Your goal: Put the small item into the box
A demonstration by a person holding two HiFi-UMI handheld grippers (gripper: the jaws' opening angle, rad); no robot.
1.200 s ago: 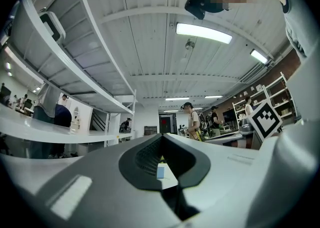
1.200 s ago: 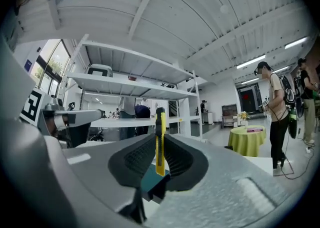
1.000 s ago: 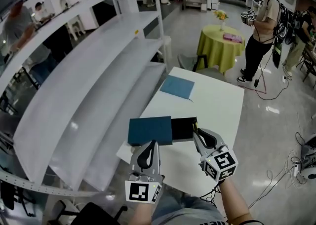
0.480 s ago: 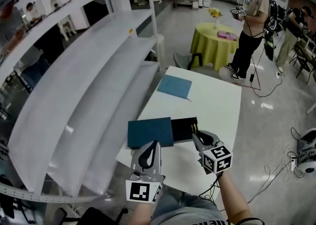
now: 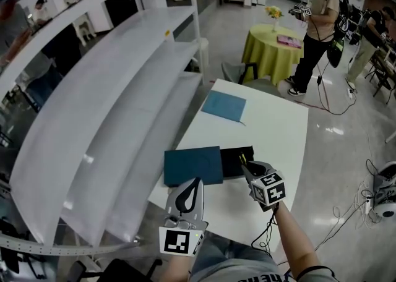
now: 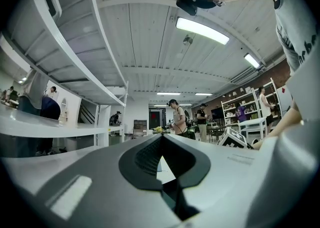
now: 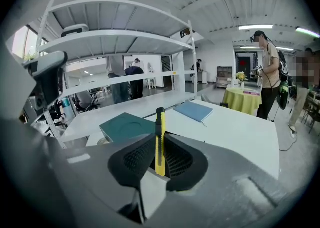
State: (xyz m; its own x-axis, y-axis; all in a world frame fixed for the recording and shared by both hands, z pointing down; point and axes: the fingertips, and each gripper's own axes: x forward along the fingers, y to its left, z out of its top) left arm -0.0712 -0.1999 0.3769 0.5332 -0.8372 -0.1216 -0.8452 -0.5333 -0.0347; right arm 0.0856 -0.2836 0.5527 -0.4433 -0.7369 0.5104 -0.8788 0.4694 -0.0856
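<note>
A yellow utility knife (image 7: pixel 160 139) stands between the jaws of my right gripper (image 7: pixel 160 147), which is shut on it. In the head view that gripper (image 5: pixel 245 164) hovers at the right end of a black box (image 5: pixel 234 162) on the white table (image 5: pixel 278 138), with the knife (image 5: pixel 242 159) showing as a thin yellow strip. A dark teal lid (image 5: pixel 193 165) lies against the box's left side and shows in the right gripper view as the teal lid (image 7: pixel 125 126). My left gripper (image 5: pixel 195 183) is shut and holds nothing, just short of the lid's near edge.
A blue notebook (image 5: pixel 224 106) lies at the table's far left. White tiered shelving (image 5: pixel 111 101) runs along the left side. Beyond the table stand a round table with a yellow-green cloth (image 5: pixel 278 52) and a person (image 5: pixel 312 27) holding grippers.
My right gripper has turned and shifted slightly left over the black box's right end, still holding the knife. The left gripper has barely moved.
</note>
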